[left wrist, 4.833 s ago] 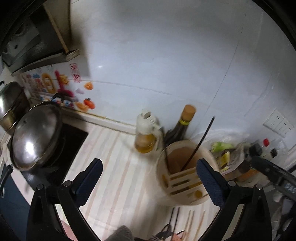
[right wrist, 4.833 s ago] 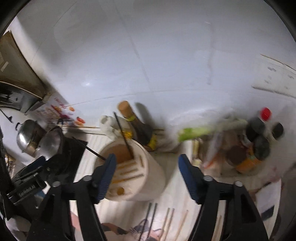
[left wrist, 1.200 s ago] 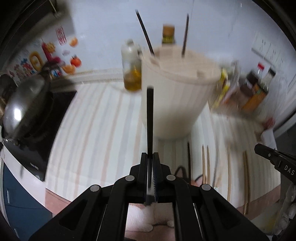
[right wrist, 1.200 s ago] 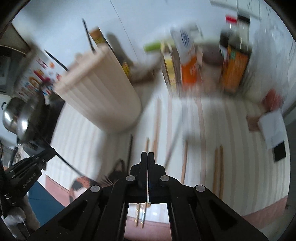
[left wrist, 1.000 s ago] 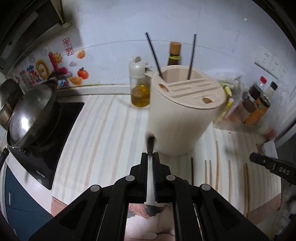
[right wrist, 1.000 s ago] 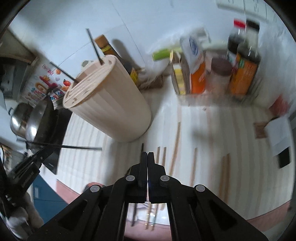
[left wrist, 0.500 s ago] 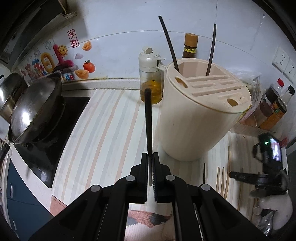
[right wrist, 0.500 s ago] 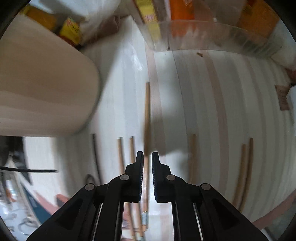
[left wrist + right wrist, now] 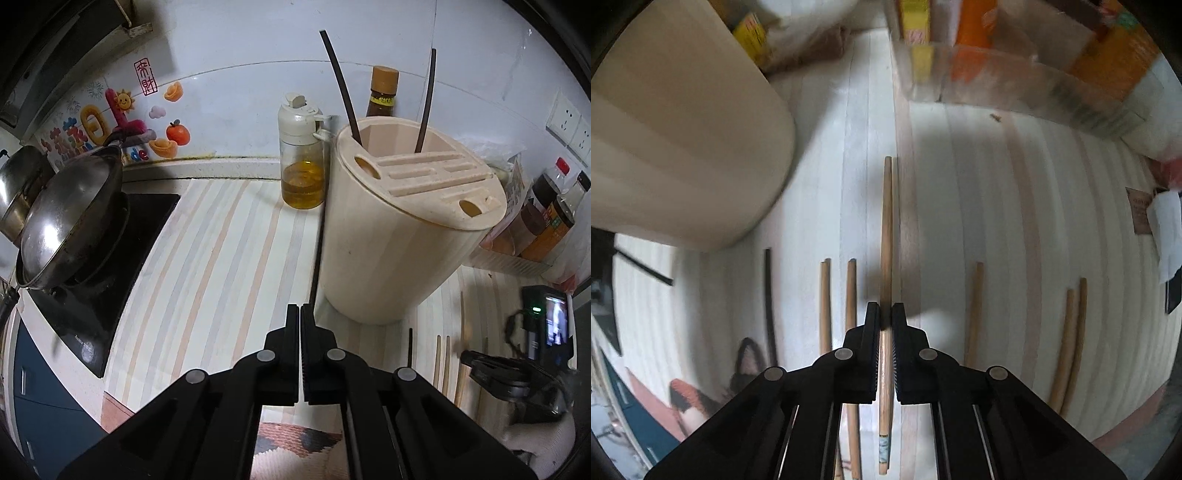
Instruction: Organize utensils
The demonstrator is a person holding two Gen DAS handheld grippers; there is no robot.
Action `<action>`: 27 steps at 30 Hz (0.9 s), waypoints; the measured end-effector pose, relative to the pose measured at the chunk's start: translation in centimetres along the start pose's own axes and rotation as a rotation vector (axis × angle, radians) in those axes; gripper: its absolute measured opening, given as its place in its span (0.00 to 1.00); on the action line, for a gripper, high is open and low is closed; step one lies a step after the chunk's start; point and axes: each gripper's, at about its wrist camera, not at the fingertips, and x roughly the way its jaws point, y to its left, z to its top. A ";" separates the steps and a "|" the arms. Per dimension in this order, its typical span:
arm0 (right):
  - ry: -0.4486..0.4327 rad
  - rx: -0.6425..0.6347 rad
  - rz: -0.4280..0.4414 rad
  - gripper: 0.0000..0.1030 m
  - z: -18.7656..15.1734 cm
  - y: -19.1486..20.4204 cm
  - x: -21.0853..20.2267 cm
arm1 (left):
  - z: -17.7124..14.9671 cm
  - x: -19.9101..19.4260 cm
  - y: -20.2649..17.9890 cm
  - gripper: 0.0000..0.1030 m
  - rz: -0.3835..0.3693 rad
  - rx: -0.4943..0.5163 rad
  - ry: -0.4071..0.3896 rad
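A cream utensil holder stands on the striped counter with two black chopsticks upright in its back opening. My left gripper is shut on a black chopstick that points forward beside the holder's left wall. My right gripper is low over the counter, its jaws closed around a wooden chopstick. Several more wooden chopsticks and one black chopstick lie side by side on the counter. The holder also shows in the right wrist view at upper left.
An oil bottle and a sauce bottle stand behind the holder. A wok sits on the black stove at left. A clear tray of condiment bottles is at right, also in the right wrist view.
My left gripper has picked up a black chopstick and carried it toward the holder's left side. My right gripper has dropped to the counter and closed around a wooden chopstick.
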 end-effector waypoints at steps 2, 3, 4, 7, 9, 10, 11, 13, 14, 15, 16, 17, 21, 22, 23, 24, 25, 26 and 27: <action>-0.044 0.009 0.038 0.06 -1.0 -0.3 -1.9 | 0.0 -0.2 0.2 0.00 -0.008 0.001 -0.001; -0.066 0.009 0.054 0.06 -1.4 -0.4 -2.8 | -0.1 -0.3 0.3 0.00 -0.015 0.000 0.000; -0.079 0.009 0.063 0.06 -1.8 -0.3 -3.6 | -0.2 -0.4 0.6 0.00 -0.045 -0.003 0.005; -0.106 0.013 0.099 0.00 -2.6 -0.3 -5.3 | -0.7 -0.5 1.7 0.05 -0.096 -0.045 0.008; -0.105 0.007 0.092 0.00 -3.0 -0.3 -5.5 | -1.3 0.2 2.9 0.06 -0.116 -0.073 0.028; -0.098 0.007 0.081 0.00 -1.5 -0.8 -5.6 | -1.5 1.1 3.3 0.10 -0.106 -0.071 0.048; -0.087 0.012 0.068 0.00 -1.1 -1.0 -5.0 | -1.7 1.8 3.6 0.14 -0.092 -0.067 0.068; -0.039 0.032 0.069 0.00 -0.1 -1.6 -3.4 | -2.1 3.6 4.3 0.33 -0.081 -0.073 0.109; -0.026 0.053 0.074 0.00 0.3 -2.0 -2.9 | -2.3 4.8 4.6 0.37 -0.093 -0.081 0.133; -0.014 0.070 0.073 0.00 0.5 -2.4 -2.3 | -2.5 6.0 4.8 0.37 -0.096 -0.088 0.154; -0.003 0.073 0.071 0.00 1.1 -2.6 -1.6 | -2.6 6.7 4.8 0.38 -0.110 -0.091 0.168; 0.013 0.089 0.073 0.00 1.3 -2.9 -1.0 | -2.8 8.1 4.7 0.38 -0.135 -0.097 0.198; 0.052 0.115 0.083 0.01 1.6 -3.5 0.4 | -3.2 11.3 3.0 0.38 -0.174 -0.084 0.256; 0.053 0.117 0.083 0.04 1.7 -3.5 0.5 | -3.2 11.8 2.6 0.38 -0.178 -0.075 0.265; 0.055 0.121 0.086 0.06 1.7 -3.6 0.6 | -3.2 12.6 1.8 0.38 -0.182 -0.057 0.279; 0.058 0.125 0.084 0.08 1.7 -3.6 0.7 | -3.3 13.5 1.2 0.38 -0.170 -0.038 0.293; 0.059 0.128 0.084 0.12 1.7 -3.6 0.8 | -3.2 14.1 0.8 0.38 -0.159 -0.023 0.302; 0.059 0.131 0.089 0.19 1.7 -3.6 0.9 | -3.4 14.7 0.3 0.38 -0.139 0.000 0.308; 0.062 0.131 0.092 0.21 1.7 -3.6 1.0 | -3.7 15.3 -0.1 0.37 -0.112 0.026 0.311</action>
